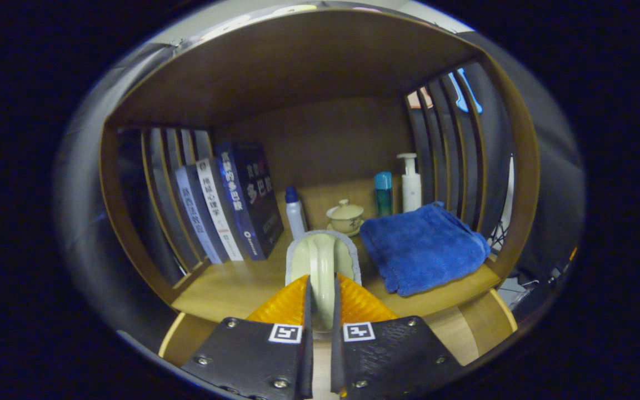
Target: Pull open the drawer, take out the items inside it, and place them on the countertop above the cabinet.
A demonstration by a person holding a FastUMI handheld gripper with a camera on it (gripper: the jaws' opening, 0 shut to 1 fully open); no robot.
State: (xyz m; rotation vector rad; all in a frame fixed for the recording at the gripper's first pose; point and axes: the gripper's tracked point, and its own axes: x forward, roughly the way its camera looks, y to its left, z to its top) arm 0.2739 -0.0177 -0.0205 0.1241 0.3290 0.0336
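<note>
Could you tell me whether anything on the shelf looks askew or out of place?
Mostly tidy. The books lean sideways rather than standing upright, and the blue towel overhangs the shelf's front edge slightly. The gripper is shut on a pale green brush.

Chinese titles run down the spines of the books (225, 211) standing on the shelf; the largest, on the dark cover, reads "多巴胺", the rest too small to read surely. Each of the fingers (285, 333) carries a square coded marker.

The tool (320, 289) points level and forward, its two fingers (289, 303) drawn nearly together, clamping something between them.
</note>
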